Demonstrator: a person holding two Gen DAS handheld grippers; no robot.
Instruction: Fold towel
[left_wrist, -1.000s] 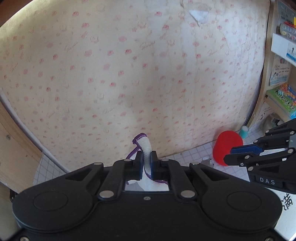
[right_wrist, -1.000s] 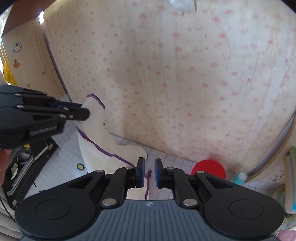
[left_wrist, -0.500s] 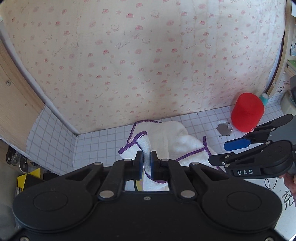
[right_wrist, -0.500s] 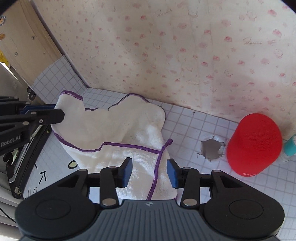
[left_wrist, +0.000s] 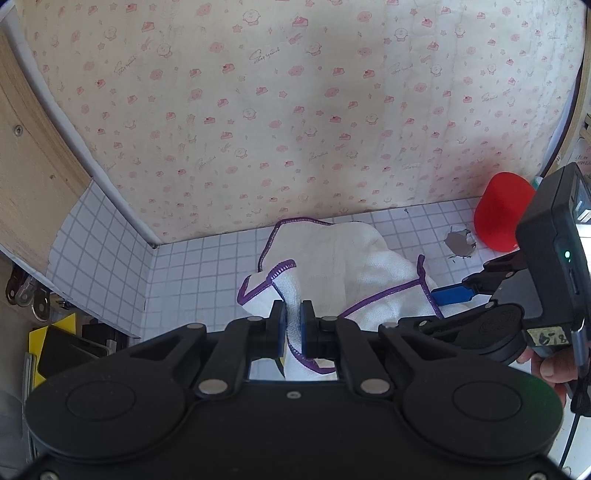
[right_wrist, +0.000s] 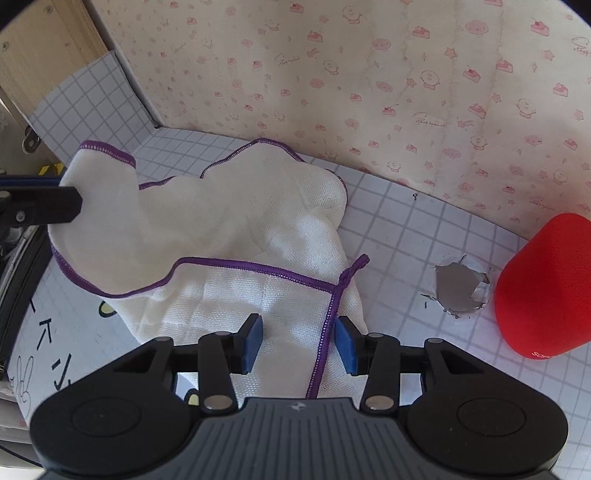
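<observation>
The towel is white and soft, with a thin purple stitched line running all around its edge. It lies in a loose, crumpled heap on the table, which is covered in a sheet of small grey-lined squares. The towel sits to the left of the red cup, with a torn hole in the squared sheet between them. One part of the cloth is folded over another, so a purple edge crosses the top of the heap and meets a second purple edge that runs down toward the right gripper. A small corner tip sticks up where those two edges meet. The far side of the towel bunches up in a rounded hump close to the pink-patterned wall. The left gripper is squeezed tight on one corner of the towel, and that corner is lifted up a bit, farther from the red cup than the rest of the cloth. The right gripper has just let its blue pads spread apart. They stand on either side of the purple edge, above the near part of the towel, and do not press on it. A person's fingers show at the back of the right gripper.
</observation>
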